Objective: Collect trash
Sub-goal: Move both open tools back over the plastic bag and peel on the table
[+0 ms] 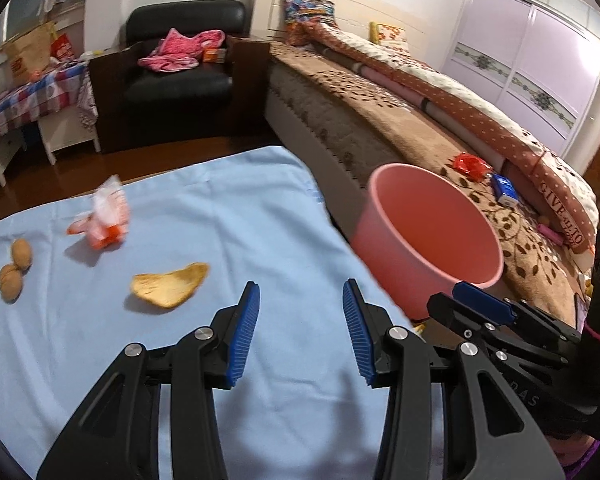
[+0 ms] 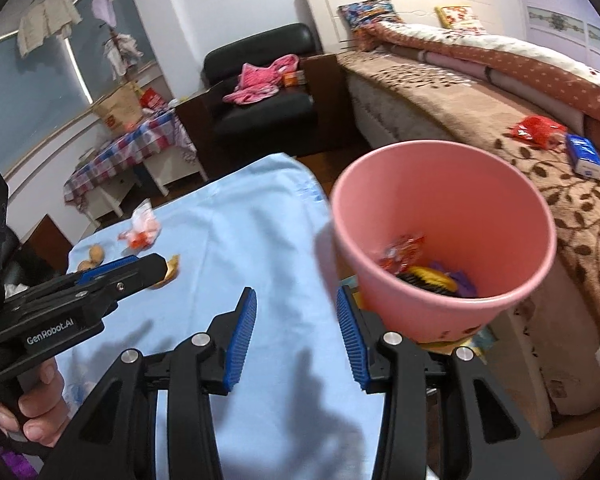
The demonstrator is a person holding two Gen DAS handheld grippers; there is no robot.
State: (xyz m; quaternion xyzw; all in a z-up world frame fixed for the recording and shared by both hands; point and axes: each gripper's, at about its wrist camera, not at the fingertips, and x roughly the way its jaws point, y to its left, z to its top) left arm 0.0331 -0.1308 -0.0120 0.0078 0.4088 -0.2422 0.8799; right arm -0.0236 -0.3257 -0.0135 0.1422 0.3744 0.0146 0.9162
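On the light blue cloth lie a yellow peel, a crumpled orange-and-white wrapper and two walnuts. My left gripper is open and empty, hovering near the peel's right. A pink bin stands at the cloth's right edge and holds wrappers and other scraps. My right gripper is open and empty, just left of the bin's base. The bin also shows in the left wrist view. The left gripper appears at the left of the right wrist view.
A bed with a brown leaf-pattern cover runs along the right; a red wrapper and a blue pack lie on it. A black armchair with pink clothing stands behind the table. A checked-cloth side table is at far left.
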